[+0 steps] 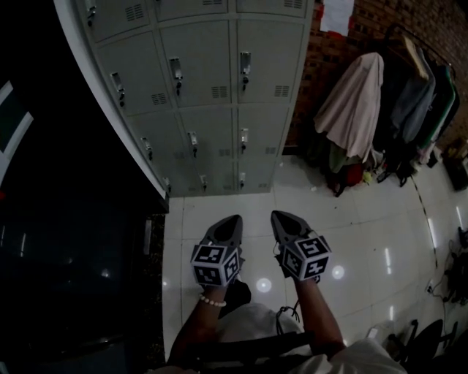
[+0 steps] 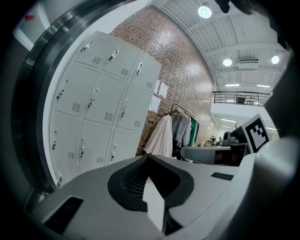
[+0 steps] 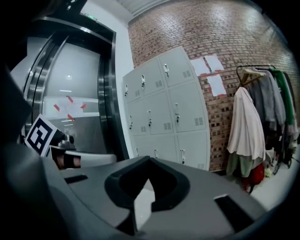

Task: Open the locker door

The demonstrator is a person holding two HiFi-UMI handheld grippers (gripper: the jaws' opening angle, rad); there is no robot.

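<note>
Nothing is done yet: the lockers (image 1: 205, 95) stand well ahead of us, every door shut. Our left hand-held gripper (image 1: 235, 218) and right hand-held gripper (image 1: 277, 215) hover over the floor (image 1: 365, 219), jaws closed on nothing. Approach, grasp and pull are all left.

Bare tiled floor (image 1: 241, 208) runs from 6 o'clock to the foot of the grey lockers (image 1: 205, 95), which wall off 11 to 12 o'clock with every visible door shut. A rack of hanging coats (image 1: 358, 102) crowds 2 o'clock against the brick wall (image 1: 380, 22). A dark, steel-framed doorway (image 1: 73, 241) hems 9 o'clock.
</note>
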